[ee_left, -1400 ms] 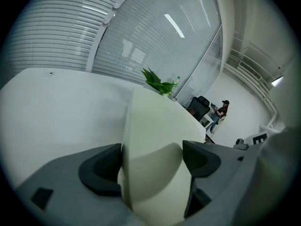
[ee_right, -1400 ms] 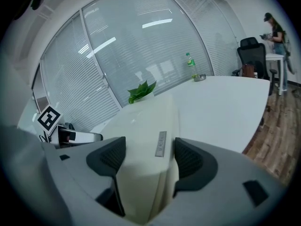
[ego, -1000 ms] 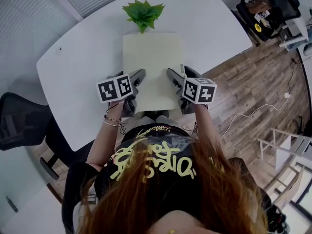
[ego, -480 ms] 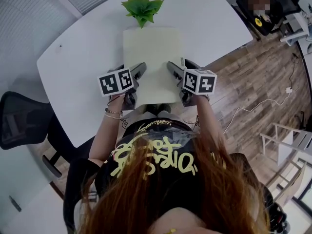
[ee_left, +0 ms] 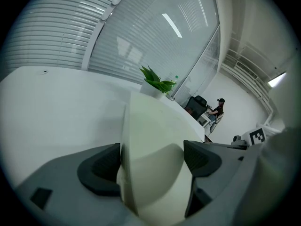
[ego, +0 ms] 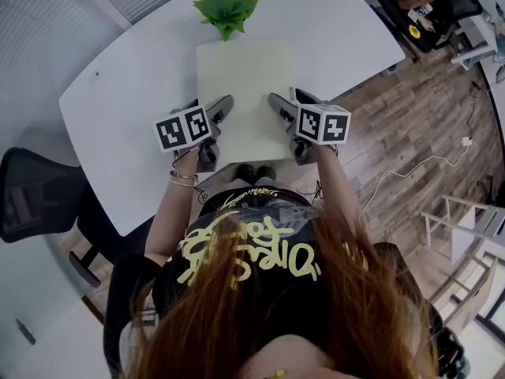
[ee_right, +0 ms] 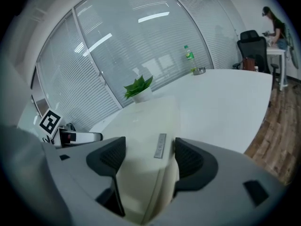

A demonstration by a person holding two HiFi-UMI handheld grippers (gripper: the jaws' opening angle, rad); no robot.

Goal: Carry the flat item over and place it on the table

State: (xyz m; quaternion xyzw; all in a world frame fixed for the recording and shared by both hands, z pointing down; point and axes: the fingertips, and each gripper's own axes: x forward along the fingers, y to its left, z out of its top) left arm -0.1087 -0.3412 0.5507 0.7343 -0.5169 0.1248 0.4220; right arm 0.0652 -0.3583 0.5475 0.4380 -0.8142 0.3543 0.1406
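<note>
A pale cream flat pad [ego: 246,85] stretches over the white table [ego: 134,85], its far edge just short of a green plant [ego: 226,10]. My left gripper [ego: 222,107] is shut on the pad's near left edge. My right gripper [ego: 278,104] is shut on the near right edge. In the left gripper view the pad [ee_left: 148,126] bulges between the jaws of the left gripper [ee_left: 150,161]. In the right gripper view the pad [ee_right: 146,121], with a small grey label, is pinched by the right gripper [ee_right: 149,157]. Whether the pad touches the table I cannot tell.
The potted plant [ee_left: 157,83] [ee_right: 138,87] stands at the table's far side. A green bottle [ee_right: 189,53] and a small dish sit farther along. A black chair [ego: 31,196] stands to the left; wooden floor and a cluttered desk [ego: 418,6] lie to the right.
Both grippers and the pad have edged slightly forward over the table toward the plant. The hold on both edges is unchanged.
</note>
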